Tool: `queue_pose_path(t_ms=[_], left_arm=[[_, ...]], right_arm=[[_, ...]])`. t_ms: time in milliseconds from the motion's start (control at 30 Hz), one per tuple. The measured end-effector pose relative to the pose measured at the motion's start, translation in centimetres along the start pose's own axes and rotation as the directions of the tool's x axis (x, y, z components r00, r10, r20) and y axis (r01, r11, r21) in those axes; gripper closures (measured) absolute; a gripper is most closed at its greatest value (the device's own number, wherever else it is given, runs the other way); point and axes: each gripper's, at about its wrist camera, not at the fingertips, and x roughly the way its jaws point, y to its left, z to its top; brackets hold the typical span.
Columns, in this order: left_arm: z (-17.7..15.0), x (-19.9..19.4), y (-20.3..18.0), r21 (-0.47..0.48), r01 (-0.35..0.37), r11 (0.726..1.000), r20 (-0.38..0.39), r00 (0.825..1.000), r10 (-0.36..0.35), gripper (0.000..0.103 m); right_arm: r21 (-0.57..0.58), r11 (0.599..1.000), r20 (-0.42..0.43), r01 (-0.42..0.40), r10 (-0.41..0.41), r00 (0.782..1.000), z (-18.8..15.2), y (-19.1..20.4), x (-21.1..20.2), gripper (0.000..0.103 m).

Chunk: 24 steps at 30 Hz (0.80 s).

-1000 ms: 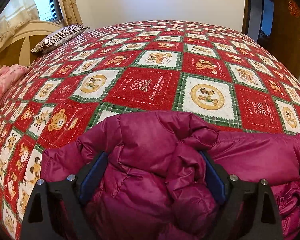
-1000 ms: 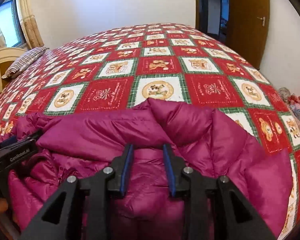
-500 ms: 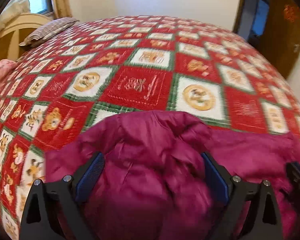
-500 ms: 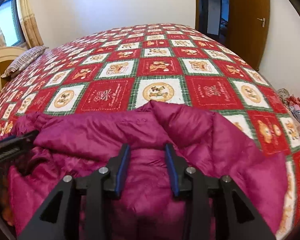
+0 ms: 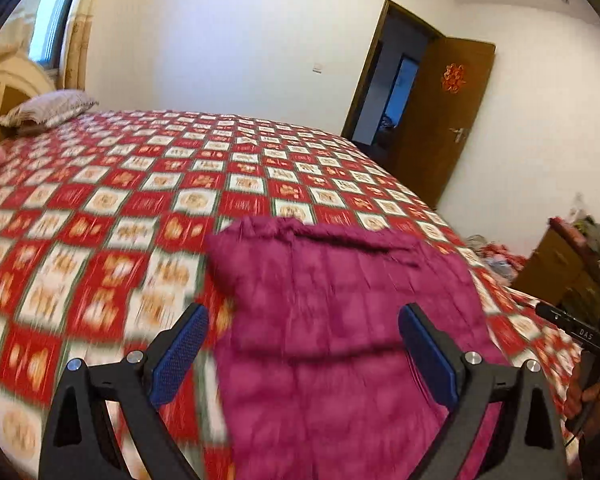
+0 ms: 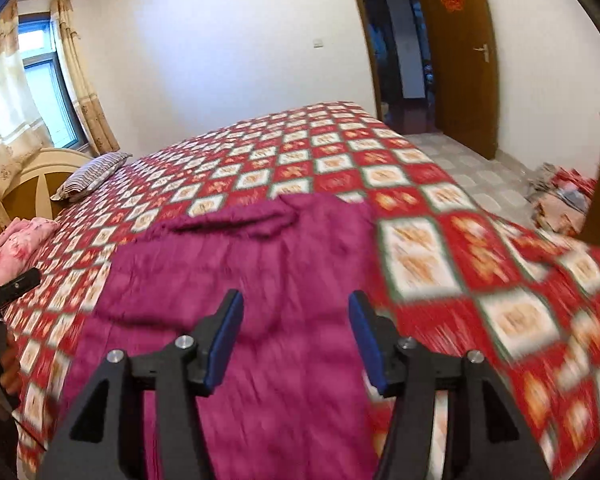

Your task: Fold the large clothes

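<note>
Magenta padded jacket (image 5: 340,320) is lying flat on the quilted bedspread (image 5: 100,208), near the bed's near edge toward its foot-side corner, folded top edge facing the far side. Left gripper (image 5: 304,356) is hovering above it, jaws standing wide, nothing between the pads. Right gripper (image 6: 296,340) is likewise empty; its jaws have just been opening, letting go. Both are likely clear so the fold settles undisturbed. Striped pillow (image 6: 92,176) is sitting at the headboard edge.

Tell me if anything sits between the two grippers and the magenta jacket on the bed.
Nothing visible does. The magenta puffer jacket lies flat on the patchwork bedspread, directly ahead of the open left gripper and right gripper, whose jaws have just been opening.
</note>
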Motion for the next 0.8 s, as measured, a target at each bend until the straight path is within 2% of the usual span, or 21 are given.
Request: queue_pose_path(t_ms=[67,133,167,233,333,400,600,733,800], left_arm=[[-2.1,-2.8,1.1,-0.027,0.017,0.999,0.004,1.000,-0.017,0.007],[-3.9,-4.8,1.7,-0.044,0.034,0.998,-0.002,0.999,-0.034,0.007],[-5.0,-5.6,2.0,-0.050,0.032,0.998,-0.010,0.999,-0.033,0.007],[-6.9,-6.9,2.1,-0.044,0.007,0.999,-0.024,1.000,-0.008,0.007],[-10.2,-7.8,1.9,-0.017,-0.040,0.999,-0.069,0.997,0.039,0.007],[-12.1,-7.9,2.0,-0.013,-0.057,0.998,-0.110,0.992,0.055,0.007],[-17.4,-7.1,2.2,0.002,-0.146,0.989,-0.231,0.962,0.143,0.007],[-19.7,-6.6,2.4,-0.039,-0.132,0.990,-0.291,0.950,0.115,0.007],[-20.4,-6.5,2.2,-0.054,-0.131,0.990,-0.281,0.953,0.111,0.007]], right_arm=[[0.007,1.000,-0.005,0.015,-0.015,1.000,-1.7,-1.3,-2.7,0.045],[0.007,0.999,-0.025,0.036,-0.036,0.999,-3.3,-2.3,-4.8,0.040],[0.009,0.999,-0.039,0.054,-0.053,0.998,-4.5,-2.8,-5.9,0.035],[0.010,0.997,-0.064,0.078,-0.077,0.995,-6.1,-3.4,-6.6,0.034],[0.012,0.996,-0.127,0.092,-0.090,0.988,-8.4,-4.1,-6.5,0.034],[0.025,0.997,-0.159,0.070,-0.065,0.985,-10.0,-4.1,-6.3,0.034],[-0.008,0.999,-0.248,0.039,-0.040,0.968,-13.8,-2.8,-4.4,0.034],[-0.023,0.999,-0.294,0.031,-0.037,0.955,-15.7,-2.3,-3.5,0.031],[-0.027,0.999,-0.315,0.032,-0.039,0.948,-16.4,-2.1,-3.2,0.029]])
